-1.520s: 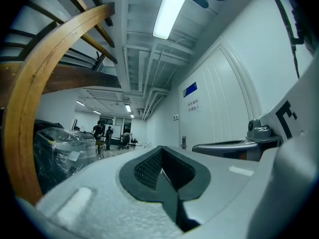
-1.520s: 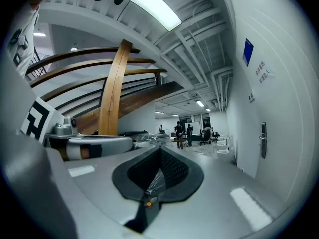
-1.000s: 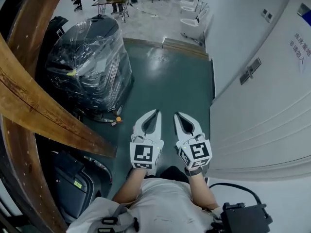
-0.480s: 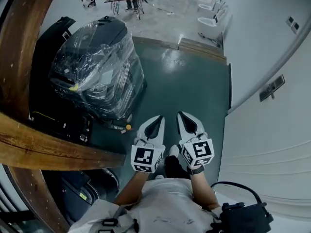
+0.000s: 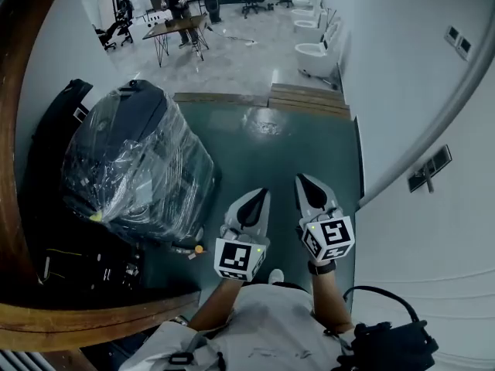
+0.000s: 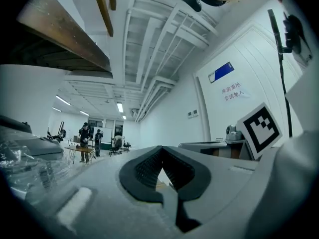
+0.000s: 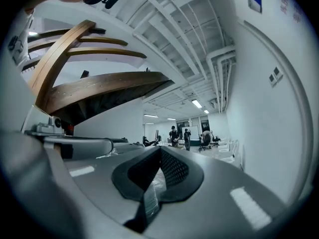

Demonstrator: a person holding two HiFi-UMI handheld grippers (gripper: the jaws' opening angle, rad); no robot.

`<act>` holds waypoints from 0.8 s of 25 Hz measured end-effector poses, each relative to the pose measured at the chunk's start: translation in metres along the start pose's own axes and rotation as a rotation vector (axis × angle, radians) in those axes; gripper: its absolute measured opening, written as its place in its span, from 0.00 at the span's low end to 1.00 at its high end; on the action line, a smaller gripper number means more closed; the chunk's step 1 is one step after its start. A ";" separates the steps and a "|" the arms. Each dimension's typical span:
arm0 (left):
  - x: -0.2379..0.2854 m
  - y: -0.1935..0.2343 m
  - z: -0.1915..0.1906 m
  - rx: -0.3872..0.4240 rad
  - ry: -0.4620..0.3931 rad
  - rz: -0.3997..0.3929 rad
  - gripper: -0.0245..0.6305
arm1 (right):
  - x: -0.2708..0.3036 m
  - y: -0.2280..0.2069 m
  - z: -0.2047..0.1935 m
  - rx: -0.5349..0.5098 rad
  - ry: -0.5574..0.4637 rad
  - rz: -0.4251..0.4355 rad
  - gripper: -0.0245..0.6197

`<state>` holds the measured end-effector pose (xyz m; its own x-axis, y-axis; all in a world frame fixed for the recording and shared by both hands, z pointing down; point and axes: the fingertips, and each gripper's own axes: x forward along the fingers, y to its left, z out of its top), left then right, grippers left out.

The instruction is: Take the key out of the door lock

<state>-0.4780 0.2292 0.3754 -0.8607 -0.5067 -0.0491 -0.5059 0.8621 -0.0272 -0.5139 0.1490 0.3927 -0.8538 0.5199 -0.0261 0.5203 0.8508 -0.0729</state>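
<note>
No key and no door lock show in any view. In the head view both grippers are held side by side in front of the person, above the green floor (image 5: 286, 149). The left gripper (image 5: 261, 195) has its jaws together with nothing between them; the left gripper view shows the same closed tips (image 6: 160, 149) pointing into the far room. The right gripper (image 5: 301, 179) is also shut and empty, as its own view (image 7: 160, 149) confirms. To the right rises a curved white wall (image 5: 433, 238) carrying a small grey fitting (image 5: 427, 168).
A dark machine wrapped in clear plastic (image 5: 131, 161) stands to the left of the grippers. A curved wooden beam (image 5: 77, 315) crosses the lower left. Wooden boards (image 5: 305, 99), white toilets (image 5: 313, 52), and a table with people (image 5: 178, 25) lie farther off.
The head view has lifted toward the far room, and the wooden beam has slid down to the lower left. Both grippers stay shut, side by side, a little farther right in the picture.
</note>
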 end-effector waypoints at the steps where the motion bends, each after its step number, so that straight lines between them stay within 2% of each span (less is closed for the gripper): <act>1: 0.010 0.005 -0.009 -0.013 0.024 -0.001 0.04 | 0.009 -0.012 -0.009 0.023 0.021 -0.001 0.05; 4: 0.039 0.025 -0.028 -0.047 0.074 0.001 0.04 | 0.029 -0.039 -0.027 0.056 0.066 -0.019 0.05; 7: 0.080 0.039 -0.036 -0.060 0.077 -0.034 0.04 | 0.050 -0.061 -0.037 0.057 0.081 -0.048 0.05; 13: 0.182 0.052 -0.051 -0.105 0.063 -0.212 0.04 | 0.120 -0.115 -0.050 0.048 0.109 -0.140 0.05; 16: 0.229 0.072 -0.044 -0.096 0.037 -0.281 0.04 | 0.163 -0.142 -0.038 0.034 0.085 -0.182 0.05; 20: 0.293 0.091 -0.043 -0.124 0.026 -0.368 0.04 | 0.208 -0.177 -0.022 -0.001 0.055 -0.253 0.05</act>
<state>-0.7787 0.1594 0.4017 -0.6210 -0.7831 -0.0330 -0.7825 0.6171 0.0829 -0.7837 0.1082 0.4221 -0.9548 0.2937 0.0468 0.2902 0.9545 -0.0694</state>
